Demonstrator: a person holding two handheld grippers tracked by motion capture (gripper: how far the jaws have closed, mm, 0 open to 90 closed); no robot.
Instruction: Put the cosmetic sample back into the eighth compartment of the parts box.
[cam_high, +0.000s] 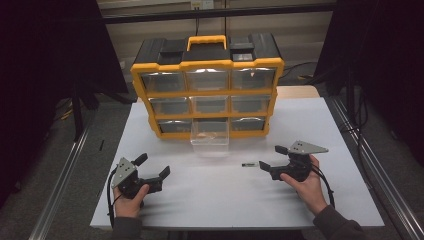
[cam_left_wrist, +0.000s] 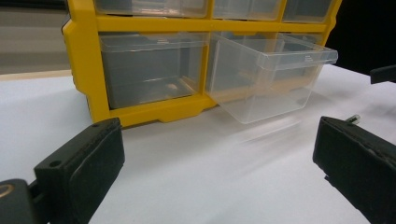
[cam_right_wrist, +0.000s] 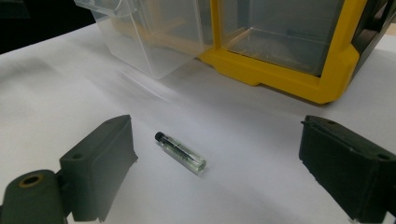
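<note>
- The work in hand looks like stowing a small clear vial (cam_right_wrist: 180, 152) with a black cap, which lies on its side on the white table (cam_high: 320, 125), in the pulled-out clear drawer (cam_high: 210, 136) of the yellow-and-black parts organizer (cam_high: 206, 85).
- Done so far, judging by how things lie: the bottom-middle drawer is drawn out and tilts down onto the table, ready to receive something. It looks empty.
- Left to do: the vial is not yet gripped, lifted or dropped in, and the drawer would then need pushing home.
- The right gripper (cam_high: 267, 156) has its jaws spread wide, nothing pressed between them; in the right gripper view the vial lies on the table between the two pads, nearer the left one.
- In the high view the vial sits at about 9 o'clock from the right gripper, just beside its jaw tip, and at about 5 o'clock from the open drawer.
- The left gripper (cam_high: 153, 165) rests at the table's 7 o'clock area, jaws apart and empty, aimed toward the organizer.
- No brand, label or legible writing shows on the organizer, drawer or vial; faint marks on the vial are too small to read.
</note>
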